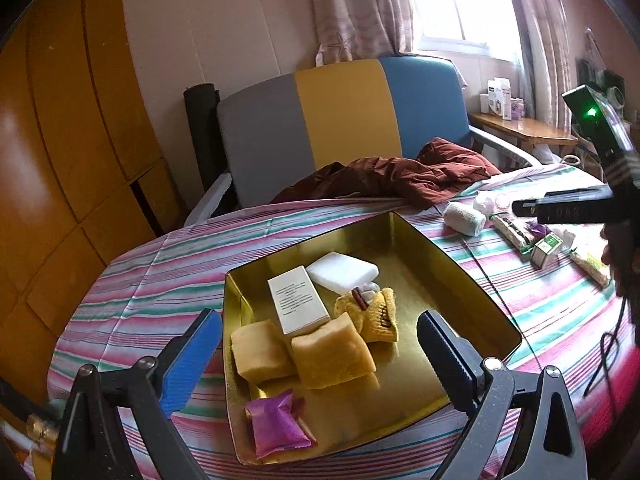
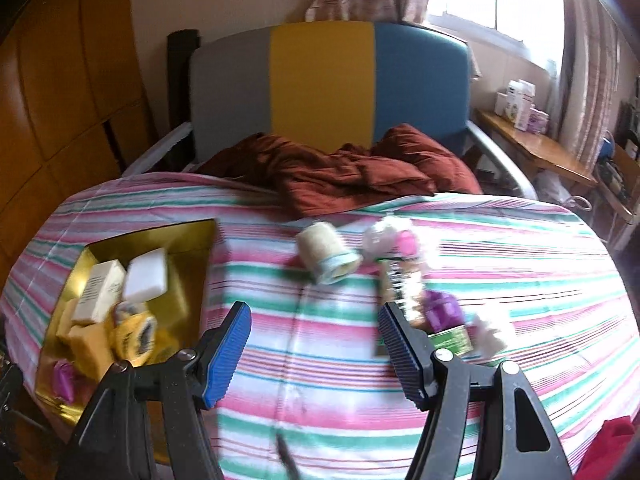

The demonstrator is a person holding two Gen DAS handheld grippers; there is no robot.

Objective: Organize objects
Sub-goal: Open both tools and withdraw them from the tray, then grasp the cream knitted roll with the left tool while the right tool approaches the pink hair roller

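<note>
Inside the gold tray (image 1: 472, 280): two yellow sponges (image 1: 332, 356), one purple packet (image 1: 278, 426).

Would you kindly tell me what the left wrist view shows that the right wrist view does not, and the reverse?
Only the left wrist view shows the right gripper's body from the side, and the purple packet in the gold tray sharply.

Only the right wrist view shows the right gripper with its jaws open and empty over the striped sheet, and red fabric at bottom right.

Both show the tray, white roll, brown blanket and tricolour headboard.
</note>
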